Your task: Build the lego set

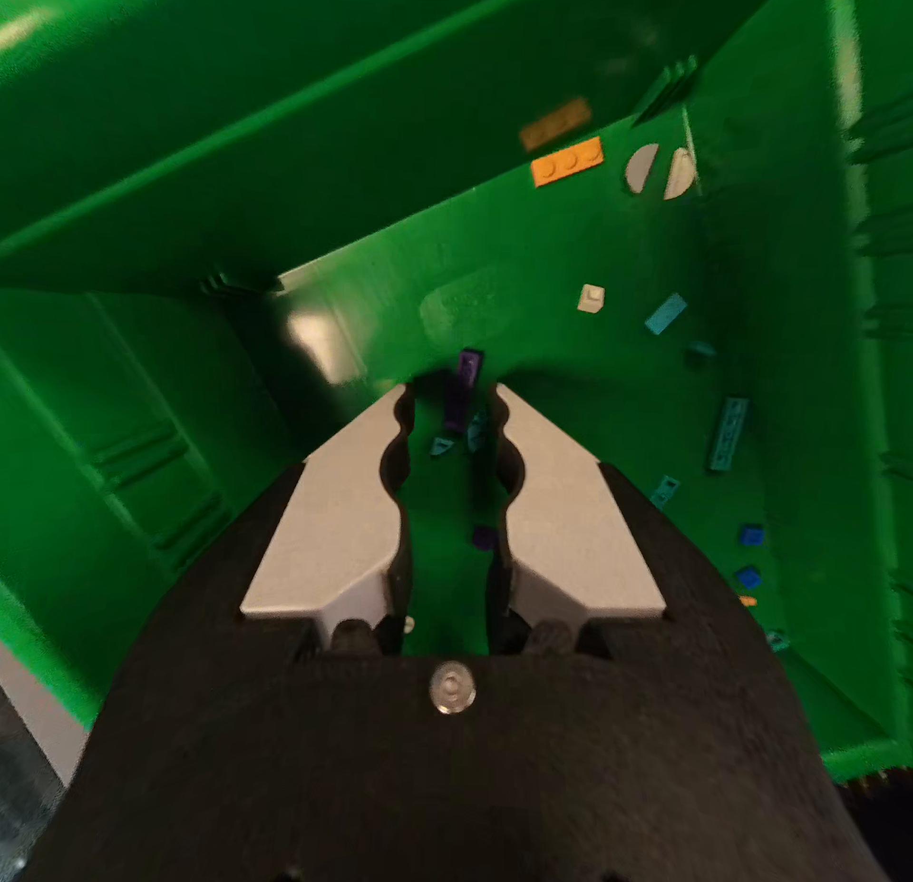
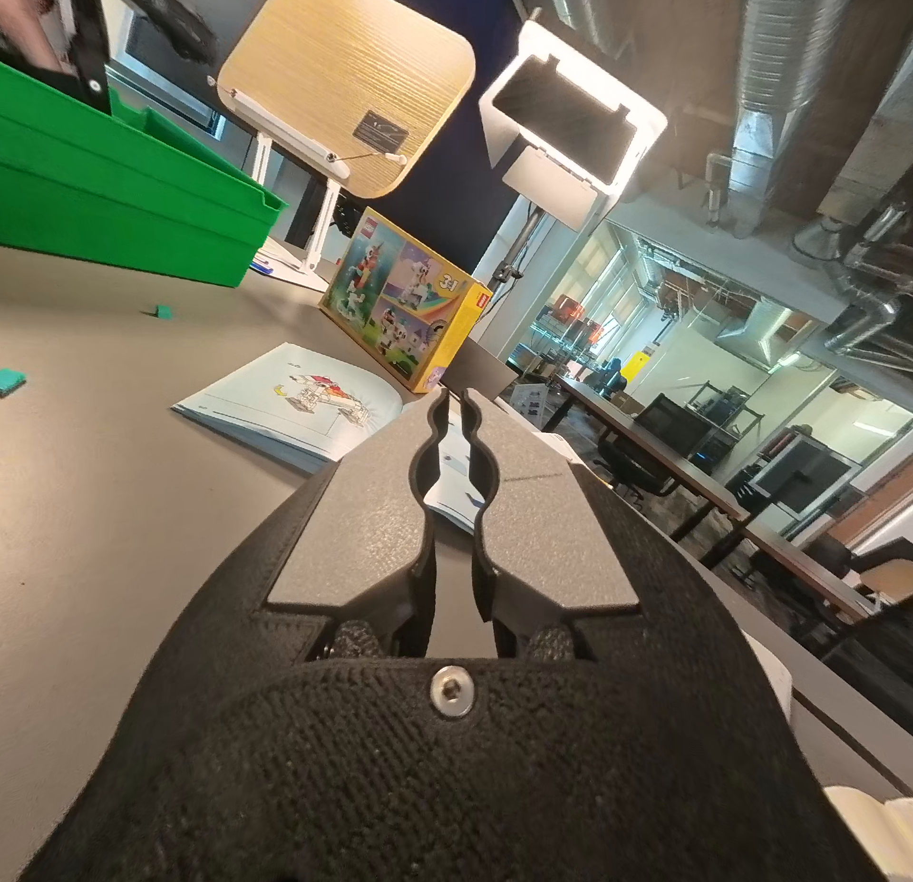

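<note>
A grey table (image 2: 99,512) in an open workshop carries everything. The right gripper (image 2: 455,397) idles nearly closed and empty above the manual (image 2: 296,408), with the box (image 2: 405,304) beyond. Only the left view looks inside the green bin (image 1: 543,275): the left gripper (image 1: 450,388), open, straddles a purple piece (image 1: 462,393) among loose bricks. No assembly is visible, so building seems barely begun.
</note>
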Demonstrator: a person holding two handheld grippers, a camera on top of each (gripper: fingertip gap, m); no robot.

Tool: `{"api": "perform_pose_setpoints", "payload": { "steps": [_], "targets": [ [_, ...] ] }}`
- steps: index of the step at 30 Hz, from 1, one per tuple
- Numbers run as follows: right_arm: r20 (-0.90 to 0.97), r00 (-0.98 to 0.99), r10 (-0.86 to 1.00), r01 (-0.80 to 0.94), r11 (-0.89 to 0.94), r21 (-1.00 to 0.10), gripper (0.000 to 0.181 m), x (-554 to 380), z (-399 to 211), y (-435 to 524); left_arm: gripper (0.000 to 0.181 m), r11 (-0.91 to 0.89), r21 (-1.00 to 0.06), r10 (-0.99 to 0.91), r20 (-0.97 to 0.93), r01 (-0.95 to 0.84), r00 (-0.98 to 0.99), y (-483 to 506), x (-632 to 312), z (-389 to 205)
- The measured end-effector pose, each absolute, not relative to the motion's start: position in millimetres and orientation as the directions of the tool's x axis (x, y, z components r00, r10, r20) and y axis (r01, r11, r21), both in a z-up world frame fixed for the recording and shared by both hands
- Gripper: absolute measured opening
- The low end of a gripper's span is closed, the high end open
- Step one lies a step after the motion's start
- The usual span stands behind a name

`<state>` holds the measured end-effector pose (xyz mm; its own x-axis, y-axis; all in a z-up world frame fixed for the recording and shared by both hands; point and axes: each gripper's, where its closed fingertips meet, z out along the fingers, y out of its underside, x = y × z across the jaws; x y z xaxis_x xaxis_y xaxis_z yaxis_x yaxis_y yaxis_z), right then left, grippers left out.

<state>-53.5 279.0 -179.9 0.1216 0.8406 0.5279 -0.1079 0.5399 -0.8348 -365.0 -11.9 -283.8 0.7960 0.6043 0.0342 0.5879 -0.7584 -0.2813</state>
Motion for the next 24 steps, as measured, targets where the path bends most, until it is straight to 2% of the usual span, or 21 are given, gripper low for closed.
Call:
{"api": "perform_pose_setpoints", "payload": {
  "steps": [6, 8, 10, 13, 16, 18, 21, 24],
  "targets": [
    [0.529, 0.117, 0.840, -0.109, 0.541, -0.834, 0.002, -54, -180, 278, 0.017, -0.794, -0.262, 0.565, 0.010, 0.548, 0.825, -14, -363, -288],
    [0.531, 0.115, 0.840, -0.111, 0.542, -0.833, 0.002, -54, -180, 277, 0.012, -0.795, -0.297, 0.556, -0.007, 0.529, 0.831, -12, -362, -281],
    [0.538, 0.116, 0.835, -0.115, 0.549, -0.828, 0.002, -53, -179, 276, 0.008, -0.755, -0.426, 0.561, -0.024, 0.499, 0.828, -2, -360, -256],
    [0.550, 0.118, 0.827, -0.137, 0.562, -0.816, 0.002, -50, -172, 271, 0.007, -0.599, -0.717, 0.508, 0.004, 0.356, 0.862, 30, -325, -181],
    [0.506, 0.085, 0.858, -0.187, 0.512, -0.838, 0.003, -44, -162, 262, 0.007, -0.407, -0.905, 0.318, -0.012, 0.125, 0.948, 63, -241, -109],
    [0.457, 0.000, 0.889, -0.234, 0.444, -0.865, 0.004, -39, -157, 248, 0.007, -0.300, -0.953, 0.094, 0.008, 0.036, 0.996, 83, -167, -88],
    [0.282, -0.296, 0.913, -0.288, 0.196, -0.937, 0.011, -26, -148, 211, 0.007, -0.163, -0.987, -0.126, 0.028, 0.007, 0.992, 108, -86, -82],
    [0.014, -0.569, 0.822, -0.171, -0.101, -0.980, 0.019, -13, -138, 187, 0.007, -0.035, -0.996, -0.298, 0.086, 0.079, 0.951, 132, -32, -83]
  ]
}}
